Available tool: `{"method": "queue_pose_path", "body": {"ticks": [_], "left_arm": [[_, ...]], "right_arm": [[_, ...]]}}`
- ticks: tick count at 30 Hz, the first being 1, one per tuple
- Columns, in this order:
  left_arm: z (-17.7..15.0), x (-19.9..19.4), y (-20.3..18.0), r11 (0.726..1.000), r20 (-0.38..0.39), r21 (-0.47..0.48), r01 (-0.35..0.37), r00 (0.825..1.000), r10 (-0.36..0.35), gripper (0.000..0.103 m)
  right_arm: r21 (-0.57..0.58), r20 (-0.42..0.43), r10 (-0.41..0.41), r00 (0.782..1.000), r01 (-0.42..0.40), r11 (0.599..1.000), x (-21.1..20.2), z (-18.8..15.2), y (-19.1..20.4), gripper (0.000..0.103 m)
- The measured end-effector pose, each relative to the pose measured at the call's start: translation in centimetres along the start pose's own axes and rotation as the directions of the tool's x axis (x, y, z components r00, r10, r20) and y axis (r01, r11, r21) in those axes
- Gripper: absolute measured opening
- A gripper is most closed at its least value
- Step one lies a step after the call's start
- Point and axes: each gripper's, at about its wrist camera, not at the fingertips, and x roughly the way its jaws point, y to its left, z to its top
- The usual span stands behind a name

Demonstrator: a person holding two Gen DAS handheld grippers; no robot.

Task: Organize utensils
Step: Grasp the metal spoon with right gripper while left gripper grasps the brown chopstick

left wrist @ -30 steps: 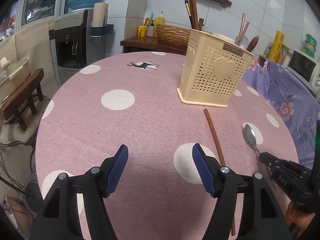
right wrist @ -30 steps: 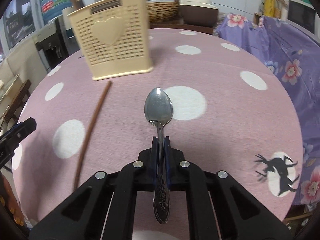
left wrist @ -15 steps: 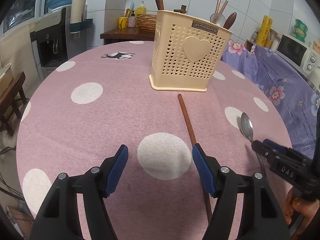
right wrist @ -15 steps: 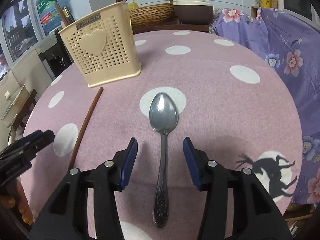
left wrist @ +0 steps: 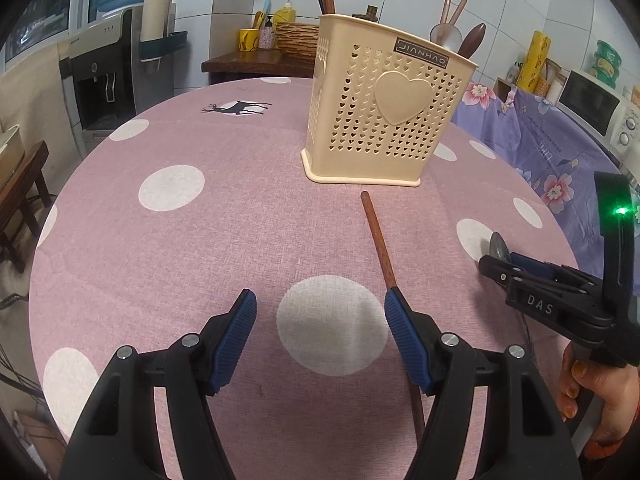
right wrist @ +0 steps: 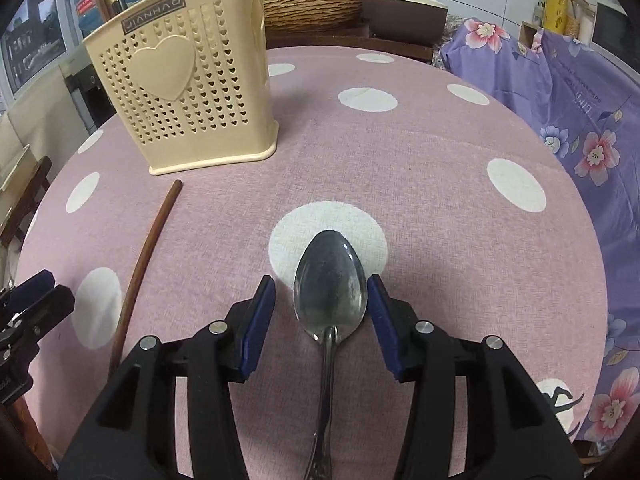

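While spread wide, the right gripper (right wrist: 321, 308) straddles the polished steel spoon (right wrist: 330, 292), bowl between its blue pads, handle running back underneath. Stiff, thin, likely slippery; best pinched at the neck. Left gripper (left wrist: 320, 320) also open, dark wooden chopstick (left wrist: 378, 240) passing under its right finger. Beyond: cream perforated plastic utensil holder (right wrist: 192, 92).

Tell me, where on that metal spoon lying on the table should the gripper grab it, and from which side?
Probably the slim handle just behind the bowl of the spoon, coming down from above. The spoon lies flat on the tablecloth, and its wide, rounded bowl nearly fills the open right gripper, so it could slip. The narrow neck fits between the pads, one on each side.
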Motion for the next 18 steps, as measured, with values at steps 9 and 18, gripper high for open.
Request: {"method": "queue_pose_path", "body": {"ticks": [9, 18], "left_arm": [[0.4, 0.9, -0.9, 1.0, -0.021, 0.021, 0.021, 1.0, -0.02, 0.066], [0.7, 1.4, -2.3, 0.998, -0.029, 0.054, 0.026, 0.999, -0.025, 0.066]], "right_arm": [[-0.007, 0.011, -0.007, 1.0, 0.007, 1.0, 0.1, 0.3, -0.2, 0.038], [0.044, 0.136, 0.078, 0.988, -0.085, 0.995, -5.3, 1.0, -1.6, 0.038]]}}
